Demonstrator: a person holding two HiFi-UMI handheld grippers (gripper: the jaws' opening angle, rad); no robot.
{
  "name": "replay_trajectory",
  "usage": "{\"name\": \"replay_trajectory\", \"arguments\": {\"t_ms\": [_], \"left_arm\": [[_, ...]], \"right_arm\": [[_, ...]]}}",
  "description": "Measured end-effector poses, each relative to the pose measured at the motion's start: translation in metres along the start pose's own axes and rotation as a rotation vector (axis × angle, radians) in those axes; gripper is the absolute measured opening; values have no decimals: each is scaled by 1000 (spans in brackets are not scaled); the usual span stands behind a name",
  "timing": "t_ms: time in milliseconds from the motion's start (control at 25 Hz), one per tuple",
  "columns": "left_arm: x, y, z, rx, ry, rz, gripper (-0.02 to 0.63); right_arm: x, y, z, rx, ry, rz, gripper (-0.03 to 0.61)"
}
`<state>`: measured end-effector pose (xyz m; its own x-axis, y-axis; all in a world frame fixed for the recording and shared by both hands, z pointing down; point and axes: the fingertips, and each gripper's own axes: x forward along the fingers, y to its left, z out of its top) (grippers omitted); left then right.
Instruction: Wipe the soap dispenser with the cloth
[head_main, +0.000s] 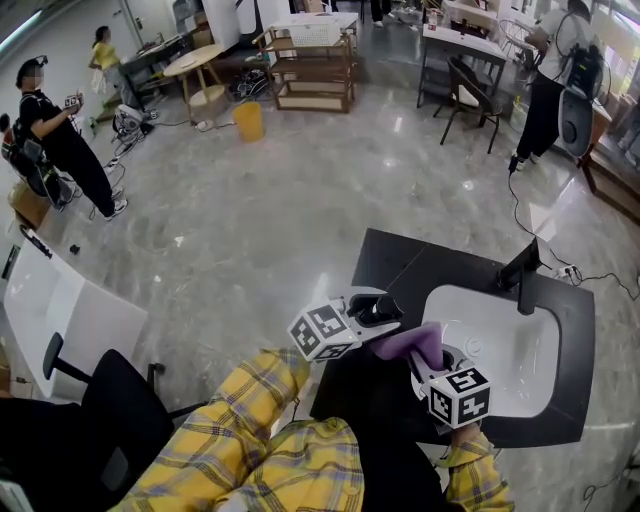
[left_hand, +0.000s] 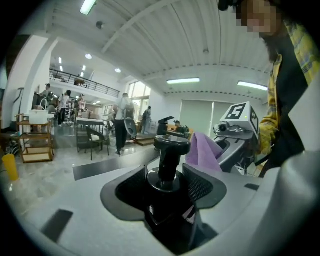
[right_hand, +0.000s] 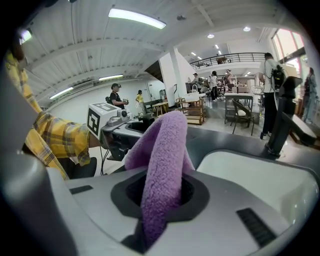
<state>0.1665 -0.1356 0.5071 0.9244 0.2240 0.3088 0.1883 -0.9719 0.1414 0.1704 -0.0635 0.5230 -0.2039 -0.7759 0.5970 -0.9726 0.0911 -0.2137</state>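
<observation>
Purple fleece, thick and fuzzy, is what's clamped in the right gripper (right_hand: 161, 192). The cloth (right_hand: 165, 150) is folded into a soft loop that stands up out of the jaws, with a tail pinched down between them. So that gripper is closed on the cloth, and no gap is seen around it.

Glossy black plastic is what the soap dispenser (left_hand: 167, 162) looks to be made of. A flat, rounded pump head is carried on a slim neck, with a round collar below it and a darker, squarish body under that. It's held upright in the left gripper (left_hand: 166, 190), whose jaws are set fairly wide but pressed against the body from both sides. The mesh-textured pads (left_hand: 201, 186) are seen flanking the collar. Whether the base is resting on anything can't be told.

In the head view both grippers are held close together over the front left part of a matte black counter (head_main: 400, 262). The cloth is just beside the pump head, though contact can't be settled. A smooth white sink (head_main: 525, 350) with rounded corners is set into the counter, and an angular black faucet (head_main: 524, 272) is mounted at its far rim. The left gripper is topped with a white cube (head_main: 325, 333) printed with black square markers, and the right one carries the same. Yellow plaid sleeves (head_main: 250, 440) are seen behind them, over a polished grey floor (head_main: 260, 200) with a marbled look.
</observation>
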Motion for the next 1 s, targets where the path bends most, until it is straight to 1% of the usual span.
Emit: {"name": "replay_trajectory", "arguments": {"t_ms": [160,360,640,720,840,920,1000], "left_arm": [[-3,-4,-1,25,16,-82,221],[-4,-8,-2,52,27,-178,221],[-4,-10,-2,78,31,-253,221],[-6,-10,-1,67,35,-257,221],[-14,-7,4,0,0,-228,238],[-23,-8,11,-6,-38,-197,255],[-30,-11,15,0,-70,-167,256]], "right_arm": [[1,5,2,-28,-1,0,37],[1,8,3,-36,-1,7,37],[-3,4,0,-32,4,-3,37],[-5,5,0,-31,3,-6,37],[-7,7,3,-34,-3,-3,37],[-6,7,5,-38,-9,1,37],[-3,9,8,-44,-19,9,37]]}}
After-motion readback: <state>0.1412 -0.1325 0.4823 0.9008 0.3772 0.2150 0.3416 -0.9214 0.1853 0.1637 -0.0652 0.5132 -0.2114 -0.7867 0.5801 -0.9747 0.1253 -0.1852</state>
